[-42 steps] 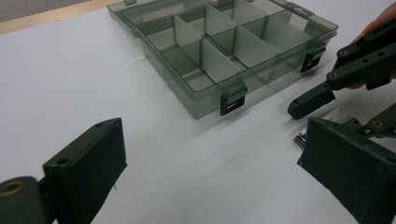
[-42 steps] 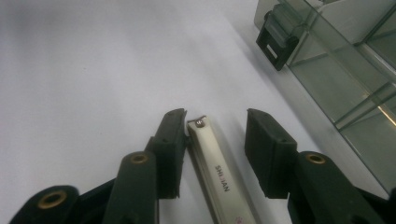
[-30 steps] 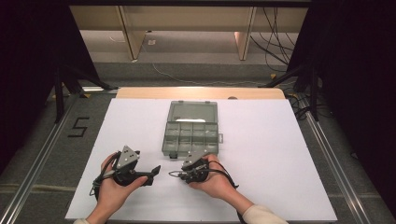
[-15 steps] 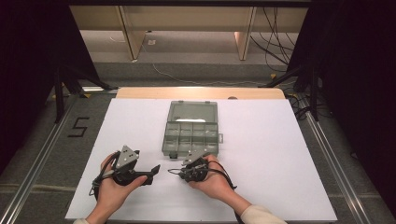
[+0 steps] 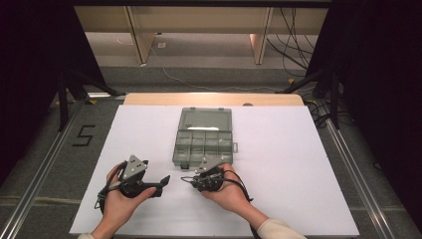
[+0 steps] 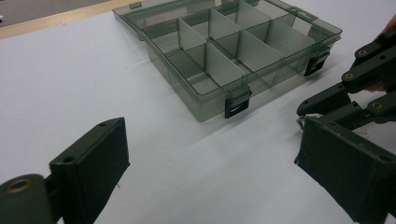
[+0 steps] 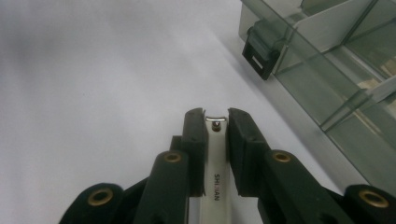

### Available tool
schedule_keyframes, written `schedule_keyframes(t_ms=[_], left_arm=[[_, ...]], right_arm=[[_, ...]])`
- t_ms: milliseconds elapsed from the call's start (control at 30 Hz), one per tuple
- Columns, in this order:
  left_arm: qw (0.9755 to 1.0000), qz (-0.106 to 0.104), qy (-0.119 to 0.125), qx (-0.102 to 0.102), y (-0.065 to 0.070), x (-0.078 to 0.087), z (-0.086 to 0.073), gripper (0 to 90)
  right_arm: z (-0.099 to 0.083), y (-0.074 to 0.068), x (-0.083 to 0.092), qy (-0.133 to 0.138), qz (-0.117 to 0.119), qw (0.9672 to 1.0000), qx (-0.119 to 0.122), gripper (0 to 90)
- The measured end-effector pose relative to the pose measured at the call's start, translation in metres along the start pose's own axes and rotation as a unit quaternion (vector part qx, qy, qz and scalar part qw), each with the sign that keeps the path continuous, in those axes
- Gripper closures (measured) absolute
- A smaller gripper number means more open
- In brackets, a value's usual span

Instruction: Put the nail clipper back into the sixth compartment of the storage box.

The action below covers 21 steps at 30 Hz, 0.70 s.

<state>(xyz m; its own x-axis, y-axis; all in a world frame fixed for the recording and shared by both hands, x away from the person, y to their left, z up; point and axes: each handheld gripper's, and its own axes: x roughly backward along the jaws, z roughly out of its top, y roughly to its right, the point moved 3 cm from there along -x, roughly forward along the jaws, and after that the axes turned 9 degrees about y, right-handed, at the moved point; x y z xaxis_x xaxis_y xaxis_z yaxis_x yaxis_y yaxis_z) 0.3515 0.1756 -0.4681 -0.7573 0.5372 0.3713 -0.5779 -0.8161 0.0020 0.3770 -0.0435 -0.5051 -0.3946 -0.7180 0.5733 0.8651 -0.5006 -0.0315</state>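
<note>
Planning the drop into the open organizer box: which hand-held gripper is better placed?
Right. The right hand-held gripper, jaws just closed, clamps the nail clipper beside the organizer box. The left hand-held gripper is open and holds nothing, farther from the box.

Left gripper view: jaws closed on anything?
No, the left gripper has its jaws wide apart over bare white table, with nothing between them.

White-topped table (image 5: 298,164) with an open, grey, clear plastic compartment box (image 5: 204,142) directly on it
</note>
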Motion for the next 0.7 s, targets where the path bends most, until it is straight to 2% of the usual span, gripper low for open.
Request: schedule_keyframes(t_ms=[100, 200, 233, 267, 300, 367, 400, 433, 700], left_arm=[[1.0000, -0.001, -0.002, -0.002, 0.000, 0.000, 0.000, 8.2], [1.0000, 0.000, 0.001, 0.002, 0.000, 0.000, 0.000, 8.3], [1.0000, 0.000, 0.000, 0.001, 0.000, 0.000, 0.000, 8.3], [1.0000, 0.000, 0.001, 0.001, 0.000, 0.000, 0.000, 8.3], [1.0000, 0.000, 0.001, 0.000, 0.000, 0.000, 0.000, 8.4], [1.0000, -0.002, 0.002, -0.006, -0.001, 0.000, 0.000, 8.4], [1.0000, 0.000, 0.001, 0.000, 0.000, 0.000, 0.000, 8.4], [1.0000, -0.001, 0.002, -0.003, -0.001, 0.000, 0.000, 8.4], [1.0000, -0.001, 0.000, 0.001, 0.000, 0.000, 0.000, 8.6]], right_arm=[[0.001, 0.002, 0.002, -0.001, 0.004, 1.0000, 0.006, 78.1], [0.003, 0.002, 0.004, 0.000, 0.002, 1.0000, -0.004, 78.2], [0.003, 0.002, 0.003, 0.009, -0.003, 1.0000, 0.001, 78.2], [0.004, 0.003, 0.005, 0.003, 0.000, 1.0000, -0.001, 78.2], [0.004, 0.003, 0.004, 0.013, -0.007, 0.9999, 0.002, 78.2], [0.006, 0.003, 0.007, 0.007, -0.001, 0.9999, -0.008, 78.2], [0.006, 0.003, 0.007, 0.007, -0.001, 1.0000, -0.005, 78.2], [0.007, 0.004, 0.006, 0.017, -0.006, 0.9998, -0.005, 78.2], [0.013, 0.007, 0.013, 0.022, -0.005, 0.9997, -0.011, 78.2]])
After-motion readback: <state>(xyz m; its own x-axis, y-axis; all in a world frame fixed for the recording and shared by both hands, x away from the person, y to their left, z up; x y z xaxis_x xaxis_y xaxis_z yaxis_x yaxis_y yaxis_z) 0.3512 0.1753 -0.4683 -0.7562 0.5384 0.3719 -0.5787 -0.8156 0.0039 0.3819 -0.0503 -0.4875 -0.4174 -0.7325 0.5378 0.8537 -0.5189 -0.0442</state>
